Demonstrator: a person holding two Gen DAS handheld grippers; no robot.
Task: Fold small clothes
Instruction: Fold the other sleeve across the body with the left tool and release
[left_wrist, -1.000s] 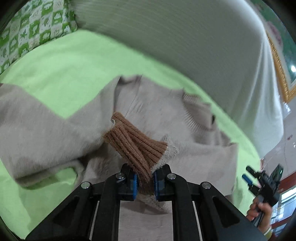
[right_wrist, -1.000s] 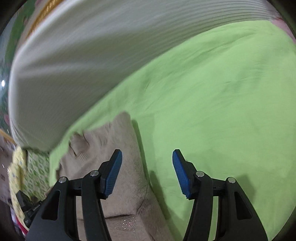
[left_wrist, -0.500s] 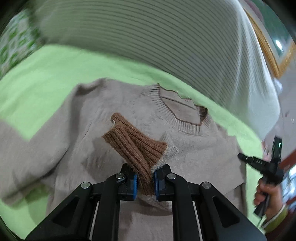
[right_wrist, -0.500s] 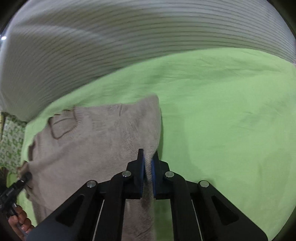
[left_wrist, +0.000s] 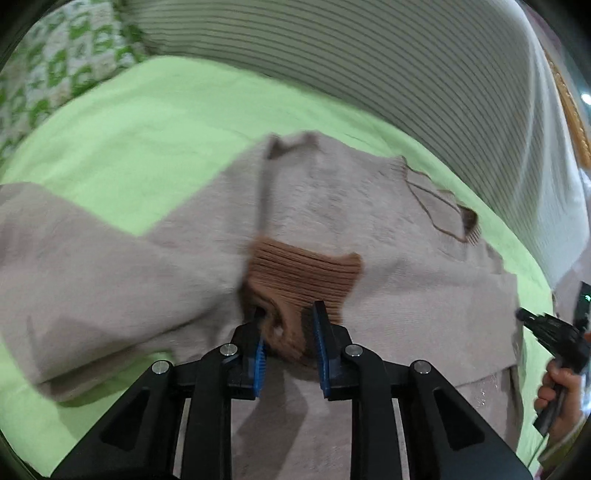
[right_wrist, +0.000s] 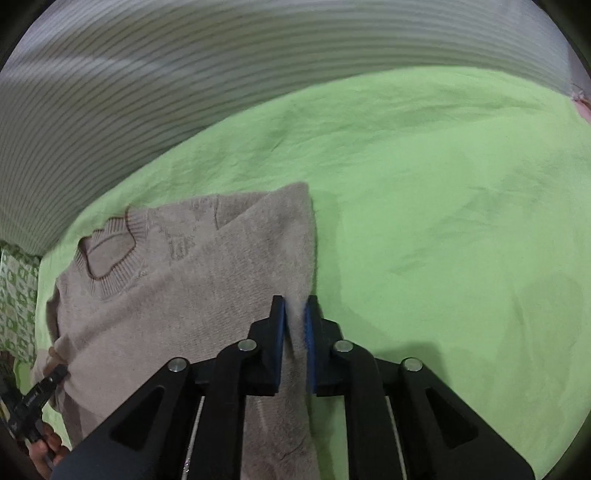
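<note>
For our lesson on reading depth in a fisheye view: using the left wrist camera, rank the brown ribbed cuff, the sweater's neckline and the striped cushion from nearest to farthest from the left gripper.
1. Brown ribbed cuff: between the opening jaws of the left gripper.
2. Neckline: farther up, to the right, on the sweater.
3. Striped cushion: beyond the sweater, along the top.

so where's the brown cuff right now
In the left wrist view the brown cuff lies centre frame on the beige sweater, its near end between the opening left gripper.
</note>
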